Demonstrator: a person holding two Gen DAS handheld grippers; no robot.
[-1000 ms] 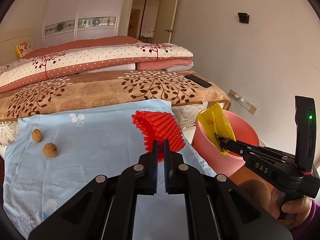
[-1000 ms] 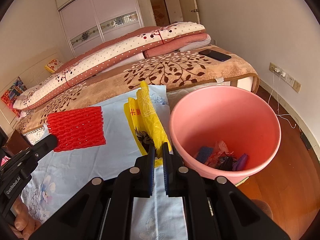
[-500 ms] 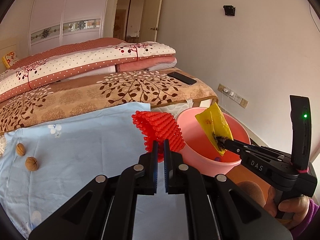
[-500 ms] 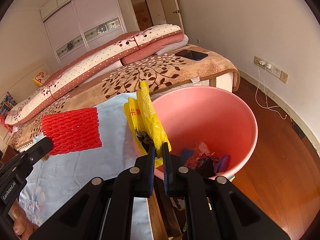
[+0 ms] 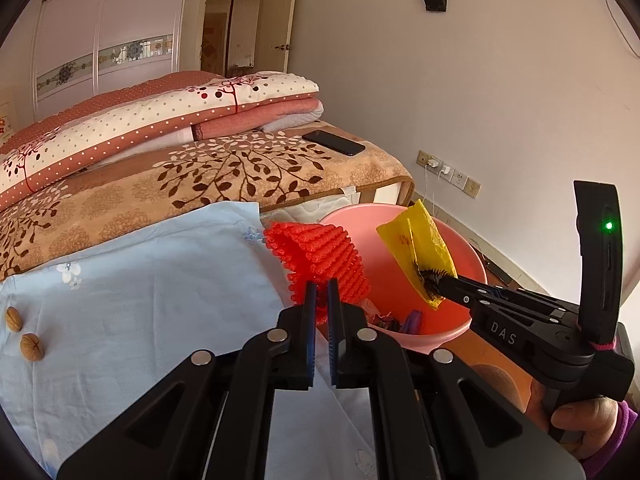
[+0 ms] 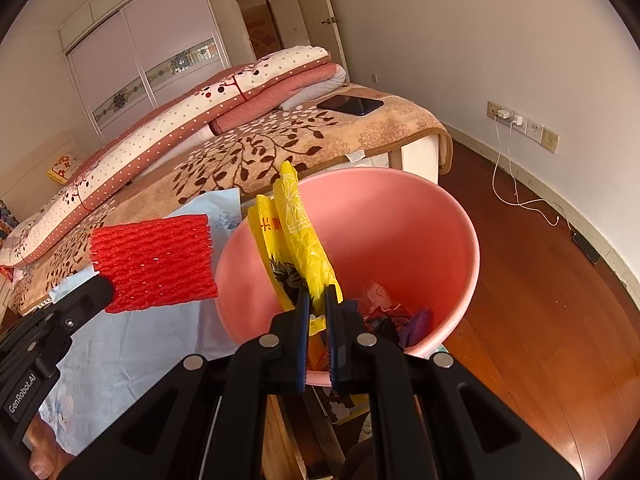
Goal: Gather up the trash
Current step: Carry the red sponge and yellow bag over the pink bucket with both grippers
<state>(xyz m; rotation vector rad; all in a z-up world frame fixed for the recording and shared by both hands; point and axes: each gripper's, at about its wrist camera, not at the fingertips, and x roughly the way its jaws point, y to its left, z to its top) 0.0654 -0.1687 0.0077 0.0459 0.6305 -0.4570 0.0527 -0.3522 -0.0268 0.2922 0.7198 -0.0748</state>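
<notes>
a desk covered by a pale blue flowered cloth (image 5: 152, 304) carries 2 walnuts (image 5: 24, 336) lying close together near its left edge. behind the desk stands a bed (image 5: 384, 168) under a tan blanket (image 5: 224, 176) with a brown leaf pattern; on the blanket lie a stack of folded quilts (image 5: 160, 120), dotted white and pink, and a dark phone (image 5: 334, 143) near the bed's right corner. a reddish wooden floor (image 6: 560, 300) lies to the right, with a white cable (image 6: 520, 196) trailing across it and a pink bucket (image 6: 460, 216) beside the desk's edge.
</notes>
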